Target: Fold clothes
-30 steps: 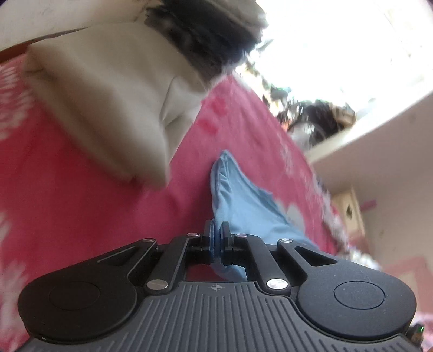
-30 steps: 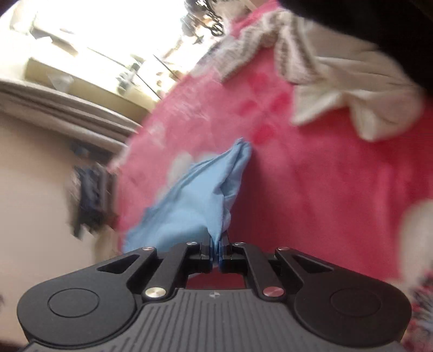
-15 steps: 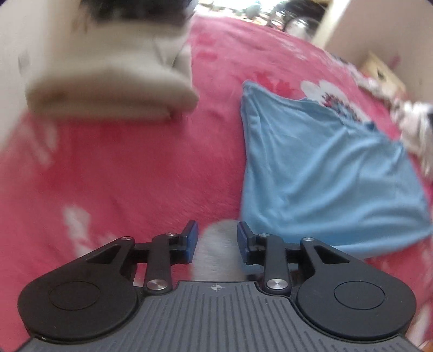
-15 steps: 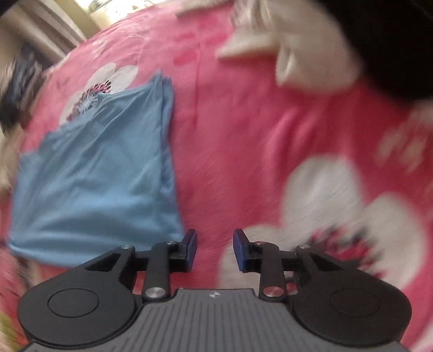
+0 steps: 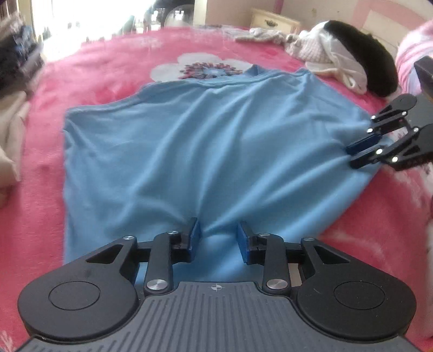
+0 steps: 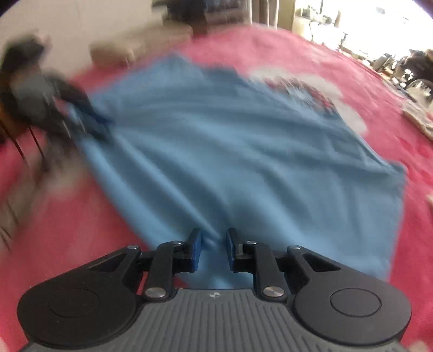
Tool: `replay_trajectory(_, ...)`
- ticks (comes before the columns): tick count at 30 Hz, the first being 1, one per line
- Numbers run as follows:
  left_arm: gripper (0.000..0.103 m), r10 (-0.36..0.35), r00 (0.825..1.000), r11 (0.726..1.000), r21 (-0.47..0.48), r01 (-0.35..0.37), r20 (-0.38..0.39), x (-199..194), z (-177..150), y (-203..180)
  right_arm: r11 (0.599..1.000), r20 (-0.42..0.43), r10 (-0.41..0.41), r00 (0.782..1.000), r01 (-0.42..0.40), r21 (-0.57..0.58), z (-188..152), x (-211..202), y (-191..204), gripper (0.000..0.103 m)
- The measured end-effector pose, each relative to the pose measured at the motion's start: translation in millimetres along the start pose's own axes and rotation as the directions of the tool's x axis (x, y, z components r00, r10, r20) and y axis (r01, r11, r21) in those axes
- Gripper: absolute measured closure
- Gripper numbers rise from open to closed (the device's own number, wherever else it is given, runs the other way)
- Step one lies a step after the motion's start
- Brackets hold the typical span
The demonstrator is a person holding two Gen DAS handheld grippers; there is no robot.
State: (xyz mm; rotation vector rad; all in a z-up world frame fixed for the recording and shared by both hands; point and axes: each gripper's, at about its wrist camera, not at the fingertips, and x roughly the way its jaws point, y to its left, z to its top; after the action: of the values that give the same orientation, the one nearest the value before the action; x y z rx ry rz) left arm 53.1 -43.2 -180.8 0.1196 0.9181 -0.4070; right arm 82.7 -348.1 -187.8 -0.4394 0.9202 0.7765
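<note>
Pink flowered blanket (image 5: pixel 108 70) (white blossom print), cream drawer cabinet (image 5: pixel 273 20) beyond its far edge

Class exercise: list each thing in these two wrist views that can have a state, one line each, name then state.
Blue garment: spread on the pink blanket, wrinkled, not yet folded here.
Left gripper: open, jaws astride a cloth ridge at the near edge.
Right gripper: open, jaws just closing, cloth between them.
Black and white clothes: heaped, unfolded.
Beige cloth: too cropped to tell.

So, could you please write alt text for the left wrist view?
A light blue cotton garment lies spread on a pink floral blanket; the left gripper straddles its near edge, jaws apart, and the right gripper is at its right edge.
</note>
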Motion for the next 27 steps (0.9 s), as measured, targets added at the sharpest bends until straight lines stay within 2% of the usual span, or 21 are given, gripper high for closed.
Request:
replay_trajectory(2, 0.073, 0.046, 0.998, 0.996, -0.079, -0.049, -0.034, -12.9, -4.4, 24.0, 0.997, -0.052, -0.056, 0.997, 0.058, 0.049, -21.0, -15.4, -18.6, 0.083)
replay_trajectory(5, 0.075, 0.124, 0.990, 0.980, -0.149, -0.132, -0.060, -39.5, -2.7, 55.4, 0.973, -0.157, -0.122, 0.980, 0.149, 0.176, -41.9, -41.0, -55.7, 0.083)
replay_trajectory(6, 0.075, 0.150, 0.986, 0.972, -0.170, -0.160, -0.069, -48.5, -1.9, 65.5, 0.963, -0.176, -0.140, 0.974, 0.175, 0.203, -44.3, -49.7, -65.4, 0.087)
replay_trajectory(7, 0.075, 0.154, 0.987, 0.972, -0.174, -0.160, -0.050, -56.3, 3.8, 69.2, 0.960, -0.170, -0.154, 0.973, 0.189, 0.209, -42.0, -57.9, -70.4, 0.087)
replay_trajectory(9, 0.074, 0.119, 0.993, 0.984, -0.138, -0.116, 0.015, -62.4, 24.5, 64.8, 0.966, -0.108, -0.154, 0.982, 0.173, 0.190, -24.7, -67.7, -71.5, 0.087)
replay_trajectory(12, 0.072, -0.003, 0.997, 0.998, -0.062, 0.008, 0.078, -35.8, 53.8, 42.9, 0.991, 0.032, -0.053, 0.998, 0.049, 0.122, 20.4, -49.6, -53.8, 0.087)
replay_trajectory(14, 0.071, -0.094, 0.994, 0.995, -0.023, 0.095, 0.049, 0.3, 64.5, 23.3, 0.999, 0.065, 0.013, 0.998, -0.016, 0.038, 42.6, -19.9, -39.7, 0.087)
replay_trajectory(15, 0.071, -0.107, 0.994, 0.994, 0.002, 0.107, 0.013, 19.5, 65.1, 14.8, 1.000, 0.060, 0.024, 0.998, -0.024, -0.001, 46.3, -7.0, -35.1, 0.087)
replay_trajectory(17, 0.073, -0.055, 0.998, 0.997, 0.047, 0.056, -0.029, 40.7, 55.1, 16.2, 1.000, 0.029, 0.015, 0.999, -0.015, -0.024, 39.2, 6.8, -39.8, 0.091)
replay_trajectory(18, 0.073, -0.052, 0.999, 0.998, 0.034, 0.052, -0.016, 39.1, 51.2, 23.8, 1.000, 0.012, -0.006, 1.000, 0.006, 0.008, 27.6, 5.8, -52.8, 0.091)
replay_trajectory(21, 0.074, 0.027, 0.999, 0.992, -0.123, -0.031, -0.030, 13.8, 44.8, 68.7, 0.987, -0.057, -0.086, 0.995, 0.093, 0.129, -6.4, -7.0, -95.3, 0.092)
replay_trajectory(23, 0.073, 0.089, 0.996, 0.981, -0.170, -0.091, -0.016, -6.3, 43.2, 86.9, 0.970, -0.105, -0.143, 0.984, 0.161, 0.180, -21.4, -24.1, -119.3, 0.094)
replay_trajectory(25, 0.073, 0.083, 0.996, 0.986, -0.148, -0.078, 0.025, -17.3, 53.8, 85.6, 0.964, -0.090, -0.172, 0.981, 0.186, 0.191, -16.0, -36.5, -126.2, 0.090)
replay_trajectory(27, 0.073, 0.021, 0.997, 0.995, -0.094, -0.013, 0.076, -15.2, 69.8, 70.5, 0.970, -0.014, -0.162, 0.987, 0.162, 0.181, 5.3, -39.2, -120.7, 0.090)
